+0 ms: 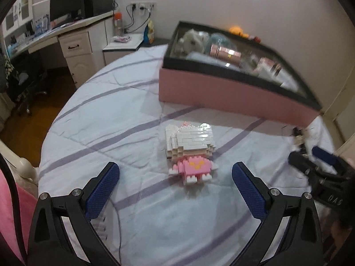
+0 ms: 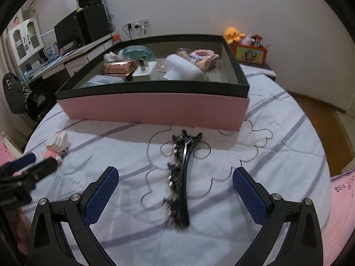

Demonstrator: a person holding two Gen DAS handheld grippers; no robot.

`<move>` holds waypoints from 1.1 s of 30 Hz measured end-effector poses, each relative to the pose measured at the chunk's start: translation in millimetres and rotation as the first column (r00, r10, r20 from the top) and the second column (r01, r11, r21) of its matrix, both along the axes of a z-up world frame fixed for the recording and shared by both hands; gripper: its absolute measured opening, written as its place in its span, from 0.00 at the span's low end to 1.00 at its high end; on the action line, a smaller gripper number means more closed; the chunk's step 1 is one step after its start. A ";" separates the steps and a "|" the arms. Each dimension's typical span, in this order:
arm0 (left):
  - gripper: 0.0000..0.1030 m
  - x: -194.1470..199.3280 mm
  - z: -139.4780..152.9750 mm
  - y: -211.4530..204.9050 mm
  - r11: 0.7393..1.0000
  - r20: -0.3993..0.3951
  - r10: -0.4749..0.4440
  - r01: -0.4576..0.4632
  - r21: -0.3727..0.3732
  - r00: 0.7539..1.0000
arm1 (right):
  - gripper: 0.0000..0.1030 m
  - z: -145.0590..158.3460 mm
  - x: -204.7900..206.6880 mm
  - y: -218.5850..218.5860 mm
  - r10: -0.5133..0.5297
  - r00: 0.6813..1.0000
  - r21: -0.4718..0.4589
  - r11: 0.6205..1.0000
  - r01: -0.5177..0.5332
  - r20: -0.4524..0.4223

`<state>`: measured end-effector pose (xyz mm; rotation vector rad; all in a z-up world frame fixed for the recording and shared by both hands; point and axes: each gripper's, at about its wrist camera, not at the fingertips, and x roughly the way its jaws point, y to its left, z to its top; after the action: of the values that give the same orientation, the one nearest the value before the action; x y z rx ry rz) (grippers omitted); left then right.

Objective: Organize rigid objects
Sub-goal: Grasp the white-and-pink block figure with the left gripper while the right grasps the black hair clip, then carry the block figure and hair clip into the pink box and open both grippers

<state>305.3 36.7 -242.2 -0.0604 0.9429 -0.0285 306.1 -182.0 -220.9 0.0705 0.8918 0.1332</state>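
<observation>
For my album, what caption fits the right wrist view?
Open right claw straddles a black jewelled hair clip on the striped bedsheet, before the pink storage box.

Little block doll (image 1: 189,153), white head and pink body, lying flat on the bed sheet. Long black hair clip (image 2: 180,177) with shiny beads, lying nearby. Big pink box (image 2: 155,108) with dark rim just behind, open, holding toys.
</observation>
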 end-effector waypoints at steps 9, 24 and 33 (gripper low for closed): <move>0.43 7.7 5.2 -28.6 0.995 0.041 -0.053 0.049 0.090 0.998 | 0.31 1.4 7.1 -2.8 -0.008 1.000 -0.045 0.999 0.007 -0.002; 0.43 -53.9 63.3 -39.7 0.994 0.238 -0.109 0.106 0.024 0.965 | 0.19 43.6 -43.7 -4.9 0.052 0.984 0.139 0.987 -0.077 0.171; 0.43 -52.6 103.7 -56.2 0.988 0.335 -0.155 0.148 0.048 0.930 | 0.19 95.4 -65.2 14.2 0.092 0.947 0.083 0.989 -0.123 0.309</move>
<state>252.7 -19.6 -138.4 0.0376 0.6018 -0.1668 240.9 -167.8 -125.6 0.0928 0.5791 0.2841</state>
